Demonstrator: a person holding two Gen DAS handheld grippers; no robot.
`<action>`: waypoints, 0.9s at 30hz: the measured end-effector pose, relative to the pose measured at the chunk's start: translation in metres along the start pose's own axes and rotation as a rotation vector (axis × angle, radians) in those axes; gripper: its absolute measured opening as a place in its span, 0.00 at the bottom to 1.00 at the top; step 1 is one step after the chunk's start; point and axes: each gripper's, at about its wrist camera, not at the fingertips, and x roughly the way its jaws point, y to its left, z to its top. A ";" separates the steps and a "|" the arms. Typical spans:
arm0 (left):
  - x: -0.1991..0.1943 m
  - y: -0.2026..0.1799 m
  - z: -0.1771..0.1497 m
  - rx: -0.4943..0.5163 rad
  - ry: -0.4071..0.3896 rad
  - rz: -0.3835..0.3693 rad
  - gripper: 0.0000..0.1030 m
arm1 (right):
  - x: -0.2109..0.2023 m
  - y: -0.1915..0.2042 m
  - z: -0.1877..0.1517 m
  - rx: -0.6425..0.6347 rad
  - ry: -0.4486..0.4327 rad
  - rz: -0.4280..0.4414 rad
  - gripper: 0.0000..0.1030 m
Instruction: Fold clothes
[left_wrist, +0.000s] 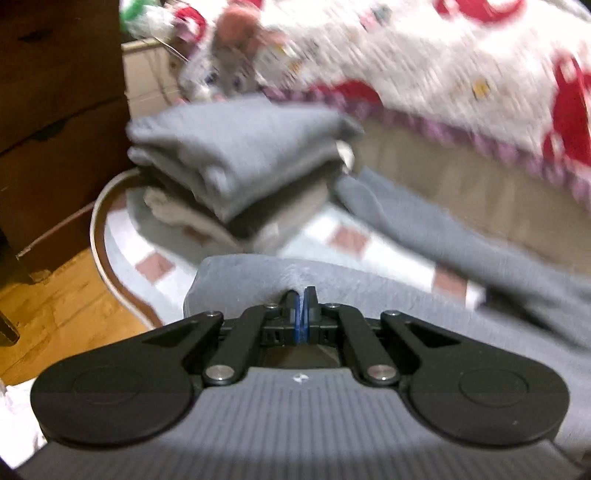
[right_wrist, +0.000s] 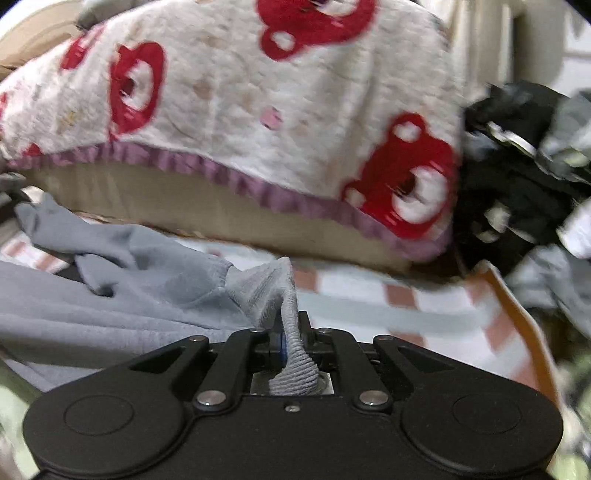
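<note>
A light grey garment (left_wrist: 461, 258) lies spread over the checked cloth (left_wrist: 369, 236) on the table. In the left wrist view my left gripper (left_wrist: 303, 295) is shut, and the grey cloth puckers up into its blue pads at a rounded edge of the garment. The right wrist view shows my right gripper (right_wrist: 290, 328) shut on the ribbed cuff (right_wrist: 284, 295) of the same grey garment (right_wrist: 110, 295). The cuff runs between the fingers and back toward the camera. The sleeve trails off to the left. Both views are blurred by motion.
A stack of folded grey clothes (left_wrist: 236, 162) sits at the table's far left. A white blanket with red bears (right_wrist: 258, 110) covers a beige cushion behind the table. A dark heap of clothes (right_wrist: 517, 184) lies at the right, and brown furniture (left_wrist: 55, 110) stands at the left.
</note>
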 end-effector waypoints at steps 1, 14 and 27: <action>0.001 -0.003 -0.012 0.032 0.032 0.015 0.01 | -0.002 -0.009 -0.015 0.042 0.036 -0.004 0.04; 0.038 0.009 -0.066 -0.009 0.294 0.146 0.05 | 0.049 -0.022 -0.116 0.181 0.352 0.081 0.18; -0.011 -0.082 -0.016 -0.003 0.145 -0.290 0.46 | 0.024 -0.065 -0.062 0.492 0.165 0.395 0.50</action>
